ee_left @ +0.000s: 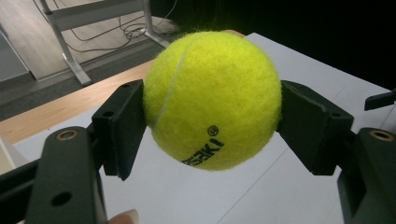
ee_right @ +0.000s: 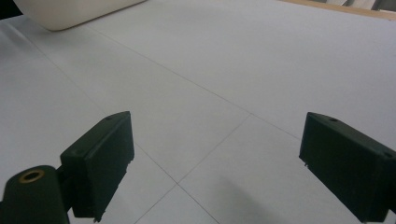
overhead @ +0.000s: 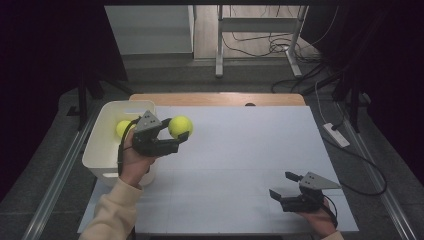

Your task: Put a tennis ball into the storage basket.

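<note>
bin [overhead: 107, 145] at table [overhead: 240, 165] left edge, ball [overhead: 122, 128] inside; second ball [overhead: 180, 126] just right of bin.

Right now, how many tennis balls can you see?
2. One ball is clamped in the left hand-held gripper beside the white bin; the other ball lies inside it. More may be hidden there.

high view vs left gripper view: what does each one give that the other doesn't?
High view alone: a second ball inside the white bin, and the right gripper open above the mat near the table's front right.
Left gripper view alone: black print on the held ball and both pads pressing its sides.
Both: the left gripper shut on that ball, above the white mat, and the wooden table edge beyond it.
</note>
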